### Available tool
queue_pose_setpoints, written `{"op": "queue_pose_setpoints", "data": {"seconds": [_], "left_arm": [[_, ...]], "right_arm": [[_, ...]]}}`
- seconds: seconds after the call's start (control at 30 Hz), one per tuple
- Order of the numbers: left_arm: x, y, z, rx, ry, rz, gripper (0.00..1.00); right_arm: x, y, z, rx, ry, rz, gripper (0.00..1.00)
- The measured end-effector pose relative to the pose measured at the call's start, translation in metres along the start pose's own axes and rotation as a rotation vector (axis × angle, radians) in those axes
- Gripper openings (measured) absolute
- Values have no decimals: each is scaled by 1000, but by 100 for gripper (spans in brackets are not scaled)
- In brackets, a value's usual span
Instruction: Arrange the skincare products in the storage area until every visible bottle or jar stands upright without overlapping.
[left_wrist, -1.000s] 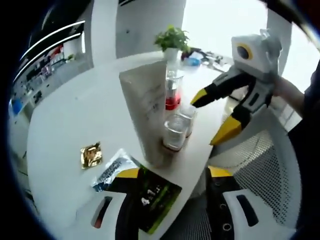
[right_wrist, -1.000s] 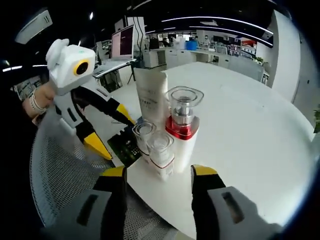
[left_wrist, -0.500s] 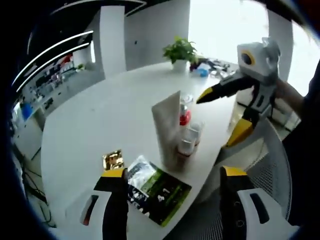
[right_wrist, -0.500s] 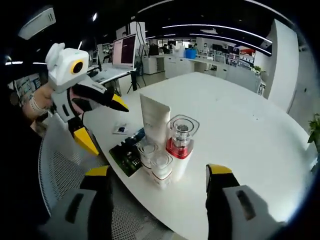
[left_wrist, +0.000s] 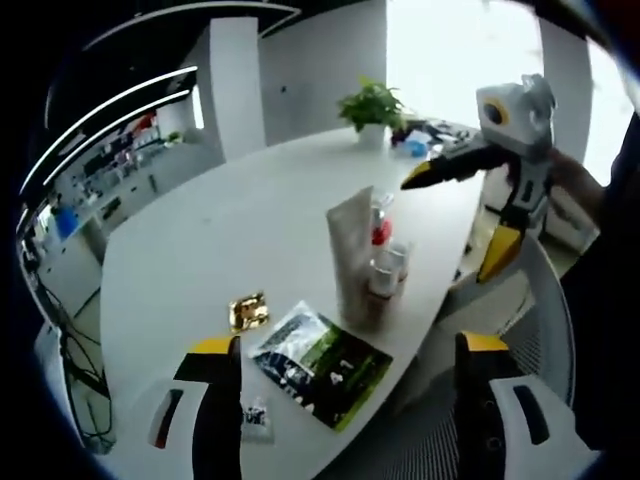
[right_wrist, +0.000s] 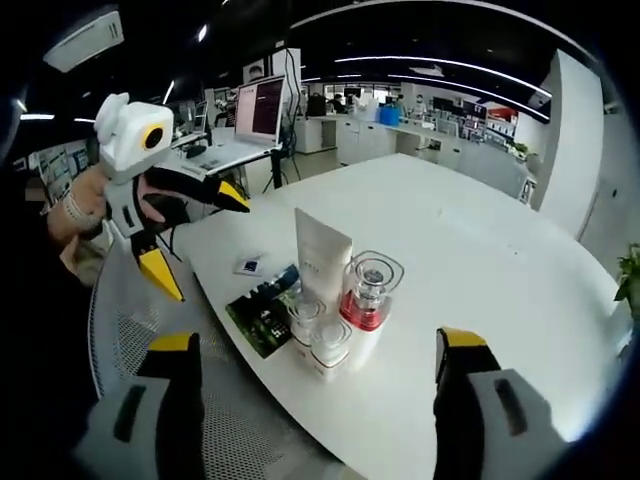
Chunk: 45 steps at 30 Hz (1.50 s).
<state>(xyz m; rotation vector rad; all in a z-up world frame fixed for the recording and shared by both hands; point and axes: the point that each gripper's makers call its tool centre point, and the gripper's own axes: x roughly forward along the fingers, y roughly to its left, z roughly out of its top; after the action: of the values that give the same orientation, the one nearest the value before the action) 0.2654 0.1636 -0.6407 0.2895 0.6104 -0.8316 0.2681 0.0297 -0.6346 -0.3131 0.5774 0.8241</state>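
Observation:
Near the table's curved edge, a white tube (left_wrist: 352, 250) (right_wrist: 322, 260) stands upright. Beside it stand a clear bottle with a red base (left_wrist: 380, 225) (right_wrist: 368, 300) and two small clear jars (left_wrist: 385, 272) (right_wrist: 330, 345); all are upright and packed close together. My left gripper (left_wrist: 347, 345) (right_wrist: 198, 238) is open and held back from the group, as is my right gripper (right_wrist: 315, 342) (left_wrist: 455, 218). Neither holds anything.
A green-and-black packet (left_wrist: 320, 362) (right_wrist: 262, 315), a gold sachet (left_wrist: 247, 311) and a small white sachet (left_wrist: 257, 418) (right_wrist: 250, 265) lie flat on the white round table (right_wrist: 480, 260). A mesh chair (right_wrist: 200, 420) sits below the table's edge. A potted plant (left_wrist: 372, 105) stands at the far side.
Both views have drawn back from the products, which now look smaller and farther off. Each gripper's jaws stand wider apart. The products have not moved.

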Motion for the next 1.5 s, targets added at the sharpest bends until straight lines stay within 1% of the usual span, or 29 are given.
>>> {"op": "queue_pose_setpoints", "data": {"seconds": [0.1, 0.13, 0.27, 0.43, 0.63, 0.7, 0.8, 0.9, 0.93, 0.97, 1.03, 1.07, 1.17, 1.23, 1.3, 1.33, 1.37, 1.47, 1.5], "left_arm": [[-5, 3, -4, -8, 3, 14, 94], [-7, 6, -5, -12, -3, 29, 95], [-14, 12, -12, -24, 7, 43, 97], [-18, 19, -19, -44, 16, 45, 97], [-18, 29, -31, -62, 40, 30, 97], [-19, 34, -37, -83, 41, 19, 97], [-18, 41, -47, -104, 63, 9, 97], [-17, 44, -58, -128, 80, -21, 97], [-16, 45, -62, -135, 89, -28, 97], [-15, 45, -68, -149, 112, -34, 97], [-13, 51, -77, -155, 127, -26, 97], [-12, 52, -82, -172, 142, -27, 97], [-10, 54, -93, -198, 165, -54, 97], [-7, 55, -100, -232, 178, -78, 97], [-5, 58, -106, -276, 197, -75, 97], [-4, 57, -111, -283, 212, -94, 97], [-2, 57, -112, -280, 213, -105, 97], [2, 56, -119, -303, 238, -128, 97], [5, 57, -123, -324, 252, -136, 97]], "right_arm": [[-1, 1, 2, -6, -7, 1, 99], [-1, 2, 2, -5, -6, 4, 99], [-1, 3, 3, -15, 5, -2, 99], [-1, 3, 6, -6, -2, -20, 99], [-1, 5, 6, 17, 12, -47, 99], [0, 5, 6, 21, 15, -64, 99], [1, 6, 7, 35, 26, -86, 99], [2, 9, 9, 47, 35, -101, 99], [2, 10, 10, 47, 37, -108, 99], [2, 10, 10, 52, 39, -114, 99], [3, 11, 10, 61, 44, -122, 99], [4, 11, 10, 65, 46, -128, 99], [6, 12, 8, 78, 55, -139, 99], [6, 12, 8, 86, 58, -145, 99], [7, 11, 7, 95, 61, -153, 99], [7, 11, 7, 96, 62, -155, 99], [8, 10, 7, 100, 65, -160, 99], [8, 8, 6, 104, 75, -169, 99], [8, 7, 5, 103, 78, -172, 99]]}}
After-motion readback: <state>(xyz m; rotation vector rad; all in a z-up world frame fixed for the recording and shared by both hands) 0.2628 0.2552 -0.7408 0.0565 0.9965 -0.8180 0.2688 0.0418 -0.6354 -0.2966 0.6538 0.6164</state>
